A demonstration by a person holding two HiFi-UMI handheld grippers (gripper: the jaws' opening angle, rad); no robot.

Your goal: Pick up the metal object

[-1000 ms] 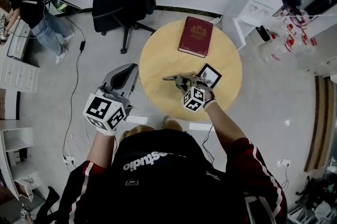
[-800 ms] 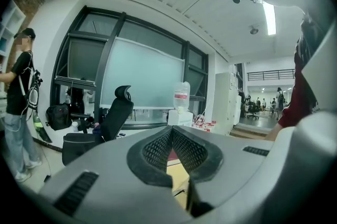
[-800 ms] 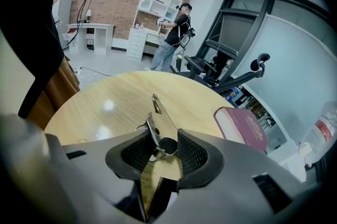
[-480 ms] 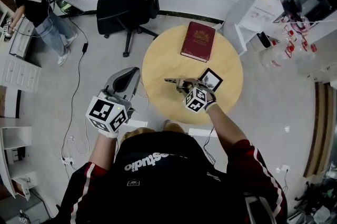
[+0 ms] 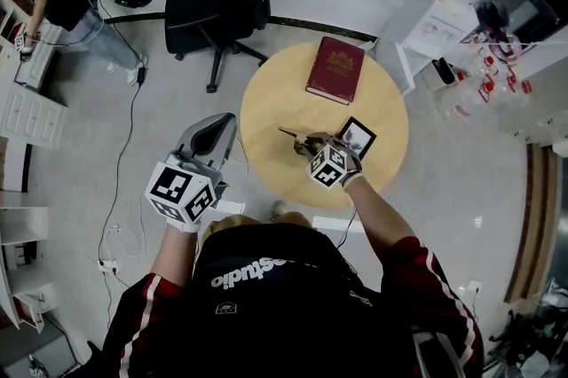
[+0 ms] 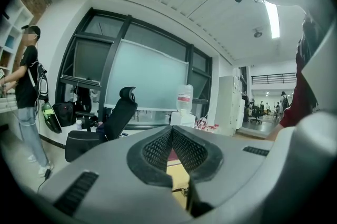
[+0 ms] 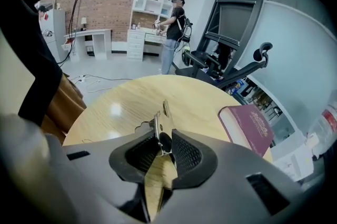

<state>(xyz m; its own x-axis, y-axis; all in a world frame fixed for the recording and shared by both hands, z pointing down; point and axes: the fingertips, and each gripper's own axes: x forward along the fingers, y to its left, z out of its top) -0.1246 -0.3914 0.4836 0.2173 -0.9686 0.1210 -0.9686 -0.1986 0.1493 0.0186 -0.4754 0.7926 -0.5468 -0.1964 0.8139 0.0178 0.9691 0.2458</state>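
Beside the round wooden table (image 5: 266,110), your left gripper (image 5: 211,135) hangs with jaws together, empty. Your right gripper (image 7: 160,145) has just been closing its jaws, which now pinch the metal object (image 7: 161,122) near mid-table. Lifting looks next.

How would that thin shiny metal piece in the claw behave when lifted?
The thin shiny metal piece looks stiff and probably light. Its polished faces may slip in the right claw, whose jaws have just been closing on it. Being flat, it shouldn't roll.
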